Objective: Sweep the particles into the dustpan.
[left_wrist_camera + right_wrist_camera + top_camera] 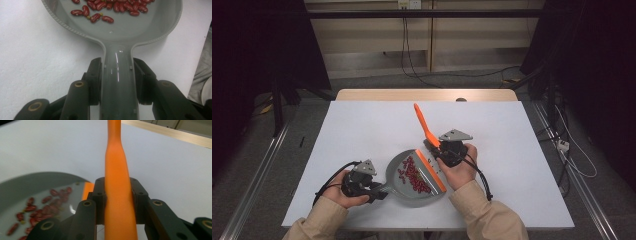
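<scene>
My left gripper grips the dustpan, my right gripper grips the brush — I should sweep slowly so the beans stay in

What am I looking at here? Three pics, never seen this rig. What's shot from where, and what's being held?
There is no robot arm: a person holds a two-jaw tool in each hand, at a table covered by a white sheet.

The high view comes from a fixed camera above the person's side, looking forward and down. The other two come from cameras riding on each tool, looking along its black jaws.

The left tongs are shut on the handle of a grey dustpan, which rests on the sheet with red kidney beans in its tray. The dustpan has an orange strip along its front lip.

The right tongs are shut on the orange handle of a brush, at the dustpan's lip. The handle points up and away from the person.
</scene>
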A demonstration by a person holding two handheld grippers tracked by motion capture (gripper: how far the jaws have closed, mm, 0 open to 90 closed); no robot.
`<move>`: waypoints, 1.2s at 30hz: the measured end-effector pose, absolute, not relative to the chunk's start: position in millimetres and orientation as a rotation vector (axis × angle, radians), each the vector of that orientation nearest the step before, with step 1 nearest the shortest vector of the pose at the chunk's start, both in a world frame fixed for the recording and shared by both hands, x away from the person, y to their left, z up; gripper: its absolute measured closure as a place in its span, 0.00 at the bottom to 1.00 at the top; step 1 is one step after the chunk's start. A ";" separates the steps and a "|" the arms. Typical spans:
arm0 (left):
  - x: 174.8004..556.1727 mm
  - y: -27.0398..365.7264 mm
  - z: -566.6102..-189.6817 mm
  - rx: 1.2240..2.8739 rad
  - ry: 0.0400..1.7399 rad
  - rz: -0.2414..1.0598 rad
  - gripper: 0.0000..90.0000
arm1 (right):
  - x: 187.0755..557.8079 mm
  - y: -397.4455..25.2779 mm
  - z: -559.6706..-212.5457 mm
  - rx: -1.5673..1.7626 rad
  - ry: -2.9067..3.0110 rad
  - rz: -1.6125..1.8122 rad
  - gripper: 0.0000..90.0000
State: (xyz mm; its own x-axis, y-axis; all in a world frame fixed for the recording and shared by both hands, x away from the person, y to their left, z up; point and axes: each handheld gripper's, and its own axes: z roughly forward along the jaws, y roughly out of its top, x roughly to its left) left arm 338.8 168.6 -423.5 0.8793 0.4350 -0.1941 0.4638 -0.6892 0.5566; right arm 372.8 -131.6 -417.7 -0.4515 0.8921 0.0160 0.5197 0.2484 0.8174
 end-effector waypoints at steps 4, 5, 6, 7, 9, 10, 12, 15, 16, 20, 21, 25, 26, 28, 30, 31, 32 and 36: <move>339.3 169.7 -423.7 2.420 0.657 -0.067 0.69 | 376.3 -135.4 -425.5 1.242 2.075 0.994 0.79; 339.5 169.6 -423.5 2.428 0.652 -0.065 0.69 | 376.1 -135.4 -428.6 1.248 2.077 0.997 0.79; 339.7 169.4 -423.4 2.427 0.652 -0.064 0.69 | 374.7 -134.2 -429.9 1.253 2.076 1.026 0.79; 339.7 169.3 -423.5 2.427 0.653 -0.065 0.69 | 371.9 -130.1 -429.5 1.251 2.088 1.020 0.79; 339.7 169.0 -423.7 2.428 0.658 -0.067 0.69 | 367.0 -122.8 -429.9 1.244 2.111 1.027 0.79; 339.5 168.7 -423.6 2.430 0.659 -0.065 0.69 | 364.0 -118.6 -429.9 1.233 2.117 1.023 0.79; 339.1 167.8 -423.8 2.426 0.665 -0.067 0.69 | 359.5 -111.7 -429.7 1.246 2.124 1.050 0.79; 339.2 167.7 -423.6 2.424 0.668 -0.067 0.69 | 354.0 -102.7 -428.2 1.258 2.126 1.078 0.79; 339.3 167.8 -423.5 2.423 0.670 -0.067 0.69 | 352.6 -100.2 -427.6 1.250 2.123 1.080 0.79; 339.8 167.6 -423.7 2.426 0.668 -0.063 0.69 | 348.5 -93.8 -421.5 1.230 2.126 1.158 0.79; 340.1 167.2 -423.9 2.422 0.669 -0.060 0.69 | 347.8 -91.4 -420.7 1.217 2.132 1.154 0.79; 341.4 165.6 -424.3 2.421 0.671 -0.052 0.69 | 349.5 -90.4 -417.8 1.186 2.132 1.200 0.79; 341.8 165.8 -424.4 2.420 0.670 -0.055 0.69 | 350.8 -92.6 -415.9 1.183 2.121 1.193 0.79; 341.8 166.0 -424.2 2.419 0.670 -0.053 0.69 | 354.6 -100.0 -411.8 1.202 2.101 1.193 0.79; 341.3 166.4 -423.6 2.417 0.674 -0.044 0.69 | 359.6 -109.5 -409.1 1.219 2.075 1.178 0.79; 341.5 167.1 -423.1 2.419 0.674 -0.043 0.69 | 362.2 -114.1 -409.0 1.227 2.069 1.167 0.79; 341.7 167.9 -422.7 2.420 0.677 -0.042 0.69 | 365.3 -119.2 -410.1 1.242 2.064 1.154 0.79; 342.3 172.2 -422.4 2.412 0.699 -0.039 0.69 | 372.0 -129.4 -418.6 1.249 2.050 1.074 0.79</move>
